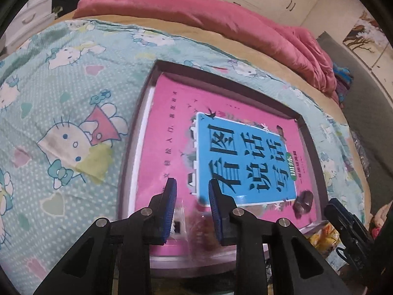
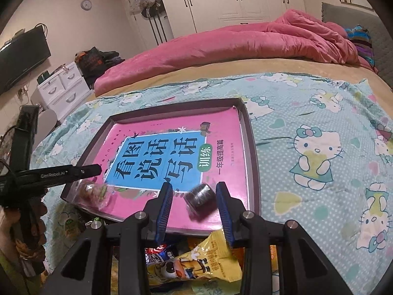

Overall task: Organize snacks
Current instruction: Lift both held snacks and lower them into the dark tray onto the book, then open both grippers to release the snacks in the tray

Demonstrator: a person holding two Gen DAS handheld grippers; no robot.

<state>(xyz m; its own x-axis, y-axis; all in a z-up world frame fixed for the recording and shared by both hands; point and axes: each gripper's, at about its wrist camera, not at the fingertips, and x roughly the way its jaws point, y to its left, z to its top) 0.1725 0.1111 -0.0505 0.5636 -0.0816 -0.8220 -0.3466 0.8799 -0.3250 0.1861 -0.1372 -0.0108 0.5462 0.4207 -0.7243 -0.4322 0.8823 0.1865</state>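
A dark-rimmed tray (image 1: 316, 147) (image 2: 253, 152) lies on the bed with a pink and blue book (image 1: 172, 127) (image 2: 226, 132) inside it. My left gripper (image 1: 192, 191) is open over the tray's near edge, with a clear-wrapped snack (image 1: 194, 223) (image 2: 94, 193), blurred, lying between its fingers. A dark foil-wrapped round snack (image 2: 200, 198) (image 1: 303, 202) lies blurred on the book between my open right gripper's fingers (image 2: 194, 193). I cannot tell whether either snack touches the pads.
A pile of snack packets, with a yellow bag (image 2: 196, 263) (image 1: 324, 238) on top, sits below the tray's near edge. A Hello Kitty sheet (image 2: 319, 147) covers the bed, with a pink duvet (image 2: 245, 44) behind. A white drawer unit (image 2: 61, 86) stands at the left.
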